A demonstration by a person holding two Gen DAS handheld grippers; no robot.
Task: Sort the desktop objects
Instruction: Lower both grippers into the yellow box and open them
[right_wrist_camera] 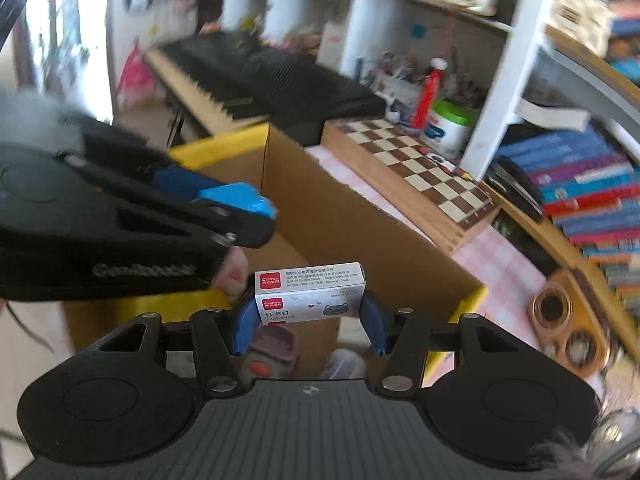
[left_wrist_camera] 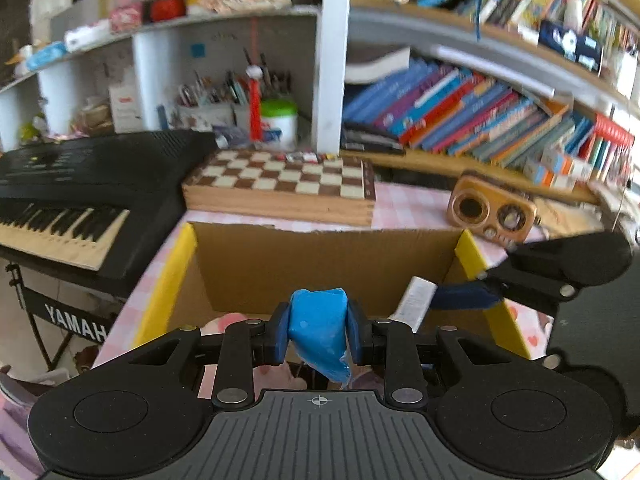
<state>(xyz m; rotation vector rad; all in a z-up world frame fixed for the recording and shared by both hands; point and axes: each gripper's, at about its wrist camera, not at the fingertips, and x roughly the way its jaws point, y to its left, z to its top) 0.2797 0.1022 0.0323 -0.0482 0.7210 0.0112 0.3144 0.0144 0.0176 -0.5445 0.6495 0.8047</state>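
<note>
Left wrist view: the left gripper [left_wrist_camera: 319, 336] has its jaws clamped on a blue packet [left_wrist_camera: 318, 330] above the cardboard box [left_wrist_camera: 320, 264]; the right gripper [right_wrist_camera: 310, 330] pinches a staple box [right_wrist_camera: 310, 294] there too. Judgement: crowded together, the 2 could collide, spilling items onto the worktop [left_wrist_camera: 404, 204].

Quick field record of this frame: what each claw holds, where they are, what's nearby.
left claw: shut on crumpled blue soft lump
right claw: shut on small white staple box with red logo
position: both over open brown cardboard box with yellow taped edges
box contents: unclear, blurred pink items
behind box: wooden chessboard case
left of desk: black electronic keyboard
</note>
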